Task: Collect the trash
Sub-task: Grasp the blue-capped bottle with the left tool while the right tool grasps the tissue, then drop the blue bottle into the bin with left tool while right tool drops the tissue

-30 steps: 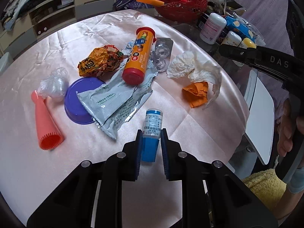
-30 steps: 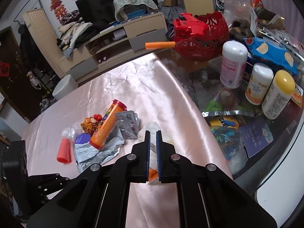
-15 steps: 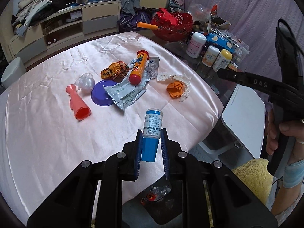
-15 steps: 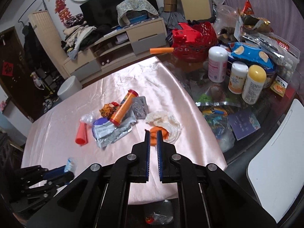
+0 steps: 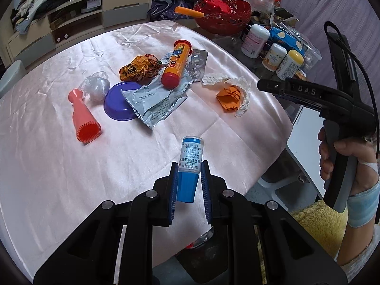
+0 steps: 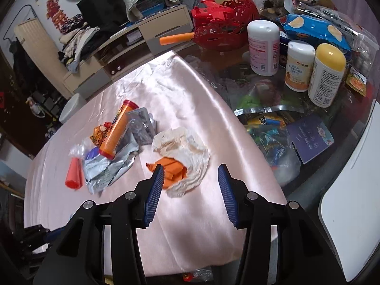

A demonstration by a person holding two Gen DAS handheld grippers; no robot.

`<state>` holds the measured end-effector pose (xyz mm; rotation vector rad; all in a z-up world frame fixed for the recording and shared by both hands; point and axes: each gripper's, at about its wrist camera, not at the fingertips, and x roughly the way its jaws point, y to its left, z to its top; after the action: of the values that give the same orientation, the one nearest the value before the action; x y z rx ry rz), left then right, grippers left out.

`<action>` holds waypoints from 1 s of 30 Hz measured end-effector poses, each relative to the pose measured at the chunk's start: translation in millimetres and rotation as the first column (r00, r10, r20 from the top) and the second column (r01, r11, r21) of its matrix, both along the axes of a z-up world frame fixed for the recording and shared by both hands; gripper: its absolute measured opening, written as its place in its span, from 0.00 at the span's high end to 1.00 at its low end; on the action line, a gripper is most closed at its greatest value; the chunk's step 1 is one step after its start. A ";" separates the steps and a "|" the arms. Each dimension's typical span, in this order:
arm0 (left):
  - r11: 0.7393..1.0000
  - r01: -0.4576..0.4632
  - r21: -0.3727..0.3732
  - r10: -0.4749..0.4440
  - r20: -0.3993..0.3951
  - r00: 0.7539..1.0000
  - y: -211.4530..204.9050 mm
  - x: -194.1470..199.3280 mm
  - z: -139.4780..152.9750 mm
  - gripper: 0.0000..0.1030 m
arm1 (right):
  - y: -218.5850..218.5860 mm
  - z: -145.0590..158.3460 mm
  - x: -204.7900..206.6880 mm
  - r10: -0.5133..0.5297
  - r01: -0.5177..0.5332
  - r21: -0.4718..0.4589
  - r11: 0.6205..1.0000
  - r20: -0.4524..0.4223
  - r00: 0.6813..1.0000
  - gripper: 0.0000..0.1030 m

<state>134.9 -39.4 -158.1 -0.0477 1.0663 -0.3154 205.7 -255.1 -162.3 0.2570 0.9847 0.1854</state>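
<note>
My left gripper (image 5: 189, 166) is shut on a small blue bottle (image 5: 190, 163) and holds it above the near edge of the pink tablecloth (image 5: 47, 156). My right gripper (image 6: 191, 169) hangs over the crumpled white tissue (image 6: 190, 152) and orange paper (image 6: 172, 168); its jaws are opening and nothing is between them. Further back lie an orange tube (image 5: 176, 64), a silver foil pouch (image 5: 154, 99), a purple lid (image 5: 117, 103), a coral silicone cone (image 5: 83, 116), an orange wrapper (image 5: 139, 67) and clear plastic wrap (image 5: 96, 86).
A red basket (image 6: 223, 28), white and yellow-capped bottles (image 6: 299, 68) and snack bags crowd the glass table (image 6: 225, 80) at the right. A bin with plastic scraps (image 5: 201, 239) sits below the table's near edge. A white chair (image 6: 349, 213) stands at the right.
The right gripper's jaws have spread apart from shut and it has dropped closer to the tissue and orange paper. The left gripper still holds the blue bottle and has shifted nearer the table.
</note>
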 end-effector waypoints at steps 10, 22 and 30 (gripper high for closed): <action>1.000 0.009 0.003 -0.009 -0.027 1.000 -7.4 31.7 -15.6 0.83 | 17.9 -43.0 48.6 0.059 -0.059 -0.004 0.998 -0.078 0.995 0.71; 1.000 0.011 -0.004 -0.010 0.046 0.999 -5.2 2.6 22.1 0.83 | 18.3 32.7 8.7 0.080 -0.077 -0.036 0.996 0.072 0.994 0.89; 1.000 0.023 -0.016 -0.022 0.083 0.996 -5.3 -49.7 44.2 0.83 | 20.8 80.3 -69.4 0.102 -0.090 -0.087 0.992 0.149 0.984 0.89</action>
<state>85.2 -44.7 -113.9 -0.0371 0.9821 -0.3439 136.3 -234.2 -82.0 0.1201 0.8506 0.2497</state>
